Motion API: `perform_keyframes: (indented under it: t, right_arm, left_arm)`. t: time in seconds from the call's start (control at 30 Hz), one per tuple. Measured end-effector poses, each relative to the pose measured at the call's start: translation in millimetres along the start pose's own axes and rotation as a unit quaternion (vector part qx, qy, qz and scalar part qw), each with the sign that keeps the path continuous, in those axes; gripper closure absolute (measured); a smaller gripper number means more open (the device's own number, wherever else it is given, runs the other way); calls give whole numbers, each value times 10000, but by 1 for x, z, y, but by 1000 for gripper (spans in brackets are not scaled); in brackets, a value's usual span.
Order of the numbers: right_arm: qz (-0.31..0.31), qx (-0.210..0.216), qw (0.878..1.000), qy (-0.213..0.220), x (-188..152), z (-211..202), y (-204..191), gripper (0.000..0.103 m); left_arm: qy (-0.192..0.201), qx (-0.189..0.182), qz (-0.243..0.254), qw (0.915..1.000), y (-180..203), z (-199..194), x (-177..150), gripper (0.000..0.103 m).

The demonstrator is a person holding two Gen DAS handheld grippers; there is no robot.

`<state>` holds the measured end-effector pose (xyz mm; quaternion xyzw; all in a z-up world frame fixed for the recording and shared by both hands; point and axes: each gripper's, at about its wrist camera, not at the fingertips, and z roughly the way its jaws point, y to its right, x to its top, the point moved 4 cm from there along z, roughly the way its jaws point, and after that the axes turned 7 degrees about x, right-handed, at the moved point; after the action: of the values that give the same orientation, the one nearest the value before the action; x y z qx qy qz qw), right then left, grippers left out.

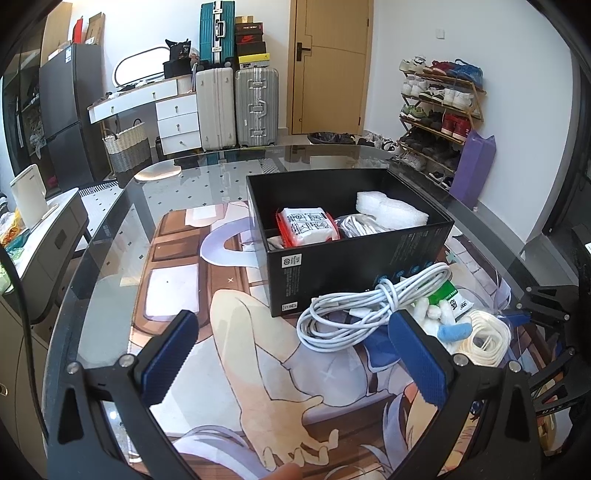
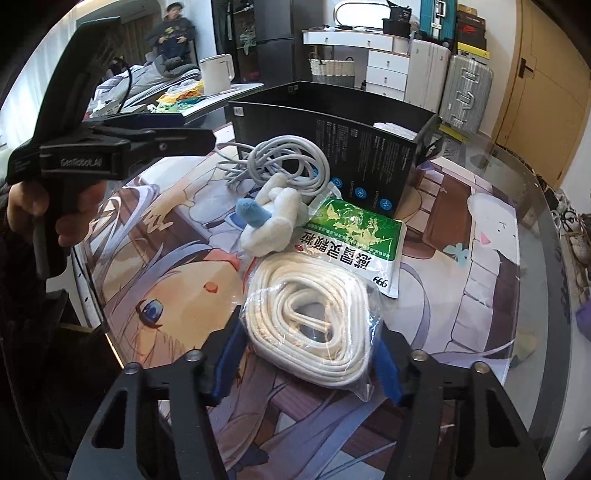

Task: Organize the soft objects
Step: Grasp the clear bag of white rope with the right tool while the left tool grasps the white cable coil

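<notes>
A clear bag holding a coiled white rope (image 2: 310, 317) lies on the printed mat nearest me. My right gripper (image 2: 308, 360) has its blue pads pressed against both sides of that bag. Behind it lie a green sachet (image 2: 354, 236), a white plush with a blue part (image 2: 273, 218) and a bundled white cable (image 2: 280, 162). The black box (image 1: 351, 266) stands behind them and holds a red-and-white packet (image 1: 306, 225), white foam (image 1: 391, 208) and other soft items. My left gripper (image 1: 295, 354) hovers open over the mat, with the cable (image 1: 354, 310) just beyond its right finger.
The glass table's curved edge (image 2: 546, 258) runs along the right. A hand (image 2: 33, 206) holds the left gripper at the upper left. A white kettle (image 2: 218, 74) stands on a side table; suitcases (image 1: 236, 107), a shoe rack (image 1: 439, 114) and a seated person (image 2: 173, 33) lie farther off.
</notes>
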<state>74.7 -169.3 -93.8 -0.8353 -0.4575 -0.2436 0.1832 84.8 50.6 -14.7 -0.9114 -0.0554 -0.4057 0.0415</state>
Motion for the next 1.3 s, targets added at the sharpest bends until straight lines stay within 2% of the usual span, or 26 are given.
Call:
perform_keyframes:
  t: [0.23,0.43,0.63,0.73,1.1,1.23,1.3]
  right_arm:
    - [-123,96,9998,136,-5,-21,2,45]
    - [-31,-70,9994,326,-9,-45,15,45]
    - [303,-262,9966,716,-6,-67,36,45]
    - [403,-313,9952,839,-3,-70,41,45]
    - [457,-312,9942,926,2,-67,41,45]
    - [448,-289,9943,927,2,-67,38,45]
    - [442,-277,9943,926,1,-67,39,45]
  left_arm:
    - [-37,-49,-7,10000,-1,1,-1,0]
    - [-115,-205,-78,9997,2,4,-2,0]
    - [-283,-355,-25,9990,13,13,-8,0]
    - [-404,-526,-73,9978,17,19,-8,0]
    - [-670,-565,-177,9960,29,39,-2,0]
    - [-688,-617,-285,9953,31,43,-2,4]
    - [-715,-745,-313,9942,30,44,-2,13]
